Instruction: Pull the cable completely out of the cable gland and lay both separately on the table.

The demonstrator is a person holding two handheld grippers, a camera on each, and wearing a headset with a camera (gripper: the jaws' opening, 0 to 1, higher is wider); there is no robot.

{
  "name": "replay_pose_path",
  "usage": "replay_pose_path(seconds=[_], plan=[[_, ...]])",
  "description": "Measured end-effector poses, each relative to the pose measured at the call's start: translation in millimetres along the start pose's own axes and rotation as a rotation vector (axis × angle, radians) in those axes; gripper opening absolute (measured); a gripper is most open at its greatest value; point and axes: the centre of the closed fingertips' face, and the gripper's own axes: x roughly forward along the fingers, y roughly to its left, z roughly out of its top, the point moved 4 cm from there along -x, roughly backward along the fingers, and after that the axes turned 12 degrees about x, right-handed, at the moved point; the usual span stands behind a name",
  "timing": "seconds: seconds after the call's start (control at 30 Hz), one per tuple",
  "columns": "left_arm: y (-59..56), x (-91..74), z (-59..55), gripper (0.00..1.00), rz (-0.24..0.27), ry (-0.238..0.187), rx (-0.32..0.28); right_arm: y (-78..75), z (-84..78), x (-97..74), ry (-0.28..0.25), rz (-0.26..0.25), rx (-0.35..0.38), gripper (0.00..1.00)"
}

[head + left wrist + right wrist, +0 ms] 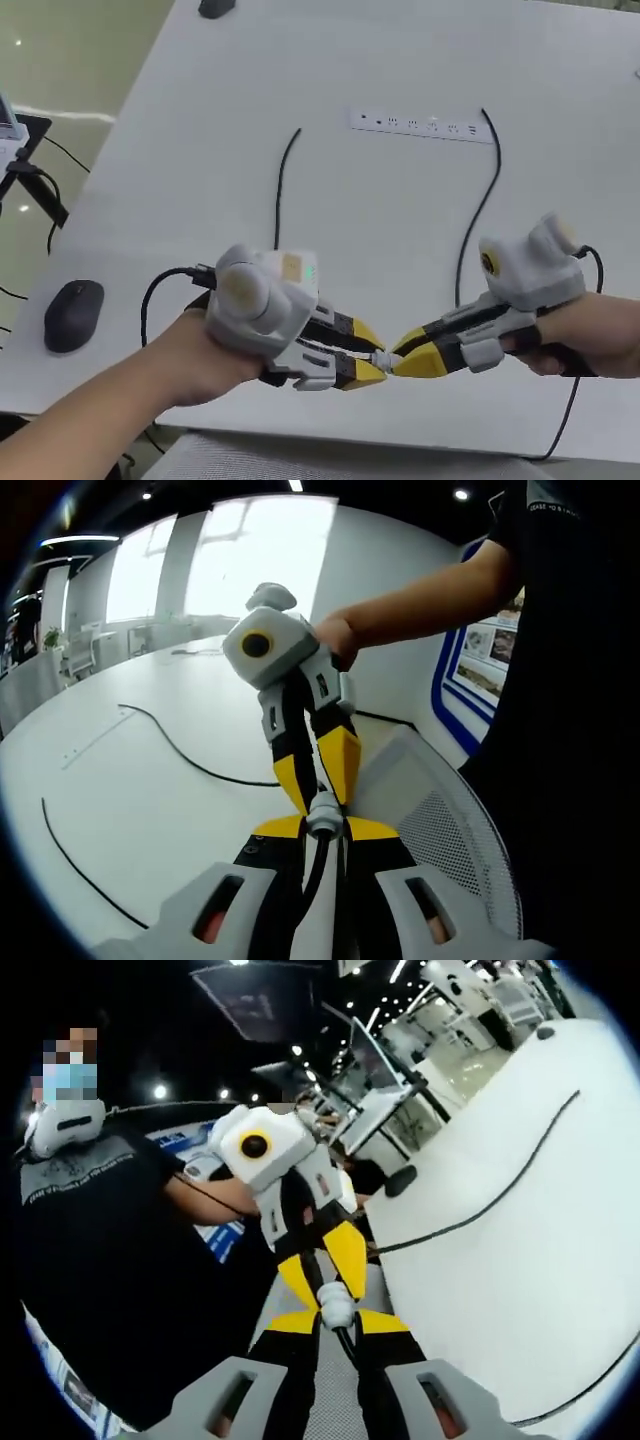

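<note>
A small white cable gland (379, 357) hangs just above the table's near edge, between the tips of both grippers. My left gripper (372, 358) comes in from the left and is shut on the cable gland (323, 814). A short black cable (314, 872) runs back from the gland between that gripper's jaws. My right gripper (400, 364) meets it tip to tip from the right. It is shut on the black cable (350, 1345) right behind the cable gland (337, 1307). Most of the cable is hidden by the jaws.
A white power strip (420, 126) lies at the back of the white table (200, 150). Two loose black leads (283, 185) (480, 210) run across it. A dark mouse (72, 314) sits at the left edge. A mesh chair (300, 462) stands below the near edge.
</note>
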Motion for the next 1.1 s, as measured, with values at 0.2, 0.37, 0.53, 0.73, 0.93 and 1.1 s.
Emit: replay_pose_path(seconds=[0.2,0.37,0.53,0.73,0.93,1.1], plan=[[2.7,-3.5,-1.5,0.14,0.000,-0.068,-0.092,5.5,1.4,-1.8,-0.022,-0.163,-0.246,0.08],[1.5,-2.7,-0.3,0.14,-0.015,-0.084,-0.121,8.2,-1.4,-2.3,0.027,-0.314,-0.459,0.08],[-1.2,0.9,-3.1,0.14,-0.036,-0.066,-0.131,12.1,-9.1,5.7,0.116,-0.481,-0.669,0.08],[3.0,-1.7,-5.1,0.14,-0.032,-0.092,-0.200,13.5,-7.6,8.9,0.151,-0.626,-0.847,0.08],[4.6,-1.2,-6.9,0.14,-0.027,-0.087,-0.203,12.6,-7.7,12.8,0.163,-0.695,-0.904,0.08],[5.9,-2.4,-6.7,0.15,-0.024,-0.097,-0.208,11.8,-3.8,11.0,0.152,-0.687,-0.874,0.09]])
